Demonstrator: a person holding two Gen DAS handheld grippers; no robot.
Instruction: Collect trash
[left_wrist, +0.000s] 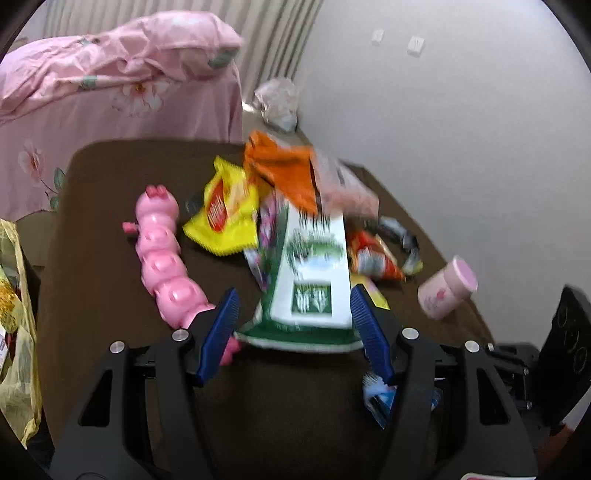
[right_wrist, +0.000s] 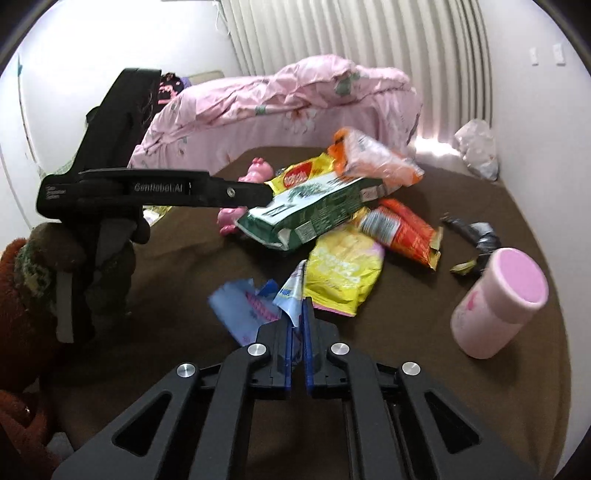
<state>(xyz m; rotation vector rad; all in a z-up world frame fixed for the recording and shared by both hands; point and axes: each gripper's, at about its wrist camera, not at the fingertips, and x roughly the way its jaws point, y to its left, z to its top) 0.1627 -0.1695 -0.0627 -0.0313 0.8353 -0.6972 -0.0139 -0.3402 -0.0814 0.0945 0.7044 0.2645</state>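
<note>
A pile of snack wrappers lies on a brown table (left_wrist: 110, 236). My left gripper (left_wrist: 295, 314) is open, its blue fingers on either side of a green and white packet (left_wrist: 314, 280); the packet's near end sits between them, also in the right wrist view (right_wrist: 314, 214). An orange bag (left_wrist: 284, 170) rests on the packet's far end. My right gripper (right_wrist: 297, 328) is shut on a blue and white wrapper (right_wrist: 291, 295), low over the table. A yellow bag (right_wrist: 343, 273) and a red wrapper (right_wrist: 402, 232) lie just beyond it.
A pink pig toy (left_wrist: 166, 258) lies left of the pile. A pink lidded jar (right_wrist: 498, 302) lies on its side at the right. A yellow plastic bag (left_wrist: 18, 332) hangs at the left table edge. A bed with a pink quilt (right_wrist: 295, 99) stands behind.
</note>
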